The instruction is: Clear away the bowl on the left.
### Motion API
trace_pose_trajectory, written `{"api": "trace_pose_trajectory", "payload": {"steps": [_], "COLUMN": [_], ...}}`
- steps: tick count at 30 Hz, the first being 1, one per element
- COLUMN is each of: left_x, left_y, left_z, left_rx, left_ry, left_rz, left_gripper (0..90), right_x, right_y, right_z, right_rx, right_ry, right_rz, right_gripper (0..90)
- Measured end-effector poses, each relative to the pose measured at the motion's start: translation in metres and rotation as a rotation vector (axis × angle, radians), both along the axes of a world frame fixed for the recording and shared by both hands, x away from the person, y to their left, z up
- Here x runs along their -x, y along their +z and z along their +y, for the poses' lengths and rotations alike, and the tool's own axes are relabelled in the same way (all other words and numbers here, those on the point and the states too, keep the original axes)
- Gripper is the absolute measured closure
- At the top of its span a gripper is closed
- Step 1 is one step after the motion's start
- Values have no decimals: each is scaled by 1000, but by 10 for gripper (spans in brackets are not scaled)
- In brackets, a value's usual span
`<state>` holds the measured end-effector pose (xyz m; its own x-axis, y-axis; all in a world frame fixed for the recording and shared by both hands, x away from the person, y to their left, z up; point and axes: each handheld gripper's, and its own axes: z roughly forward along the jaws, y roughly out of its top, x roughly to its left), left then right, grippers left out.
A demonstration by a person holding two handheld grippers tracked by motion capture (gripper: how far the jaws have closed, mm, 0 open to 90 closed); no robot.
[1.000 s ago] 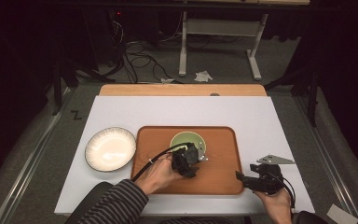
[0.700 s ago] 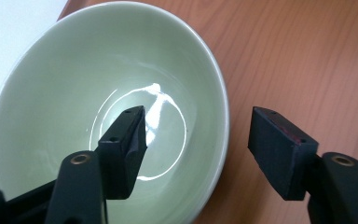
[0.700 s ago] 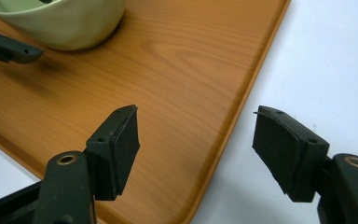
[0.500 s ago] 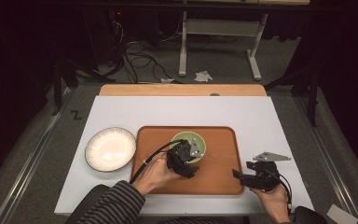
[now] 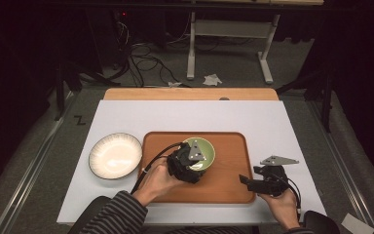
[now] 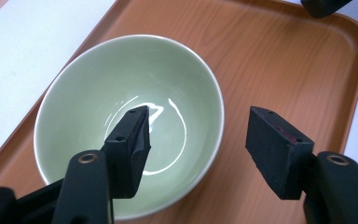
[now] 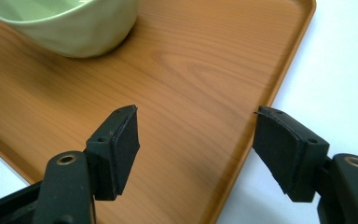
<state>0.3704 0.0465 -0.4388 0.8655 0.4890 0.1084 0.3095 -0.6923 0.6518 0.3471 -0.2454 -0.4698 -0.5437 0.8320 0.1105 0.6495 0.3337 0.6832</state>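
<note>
A pale green bowl (image 5: pixel 203 147) (image 6: pixel 121 79) (image 7: pixel 70 28) stands empty and upright on the wooden tray (image 5: pixel 229 165) (image 6: pixel 261 56) (image 7: pixel 191 70). My left gripper (image 5: pixel 198 161) (image 6: pixel 196 126) hovers over the bowl's near rim, one jaw inside the bowl and the other outside above the tray. Its jaws spread wider and have just come in a little; the rim lies between them untouched, so it is open. My right gripper (image 5: pixel 246 180) (image 7: pixel 196 126) is open astride the tray's right edge, one jaw over the wood, one over the white table.
A white plate with a dark rim (image 5: pixel 115 155) sits on the white table top (image 5: pixel 185 117) left of the tray. A wooden strip (image 5: pixel 190 93) borders the table's far edge. Beyond it lie cables and a desk frame on the floor.
My left gripper has shifted slightly away from me and up, now over the bowl's near rim. The right hand has stayed at the tray's right edge.
</note>
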Motion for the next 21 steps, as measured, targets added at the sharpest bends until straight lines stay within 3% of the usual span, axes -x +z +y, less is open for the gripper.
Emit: {"api": "trace_pose_trajectory", "payload": {"steps": [16, 21], "left_x": [3, 3], "left_y": [8, 9], "left_z": [26, 32], "left_rx": [37, 67], "left_ry": [73, 86], "left_rz": [2, 28], "left_gripper": [394, 387], "right_x": [-11, -13], "right_y": [0, -1], "right_z": [8, 10], "right_rx": [-8, -9], "right_ry": [30, 45], "right_rz": [7, 6], "right_gripper": [337, 348]}}
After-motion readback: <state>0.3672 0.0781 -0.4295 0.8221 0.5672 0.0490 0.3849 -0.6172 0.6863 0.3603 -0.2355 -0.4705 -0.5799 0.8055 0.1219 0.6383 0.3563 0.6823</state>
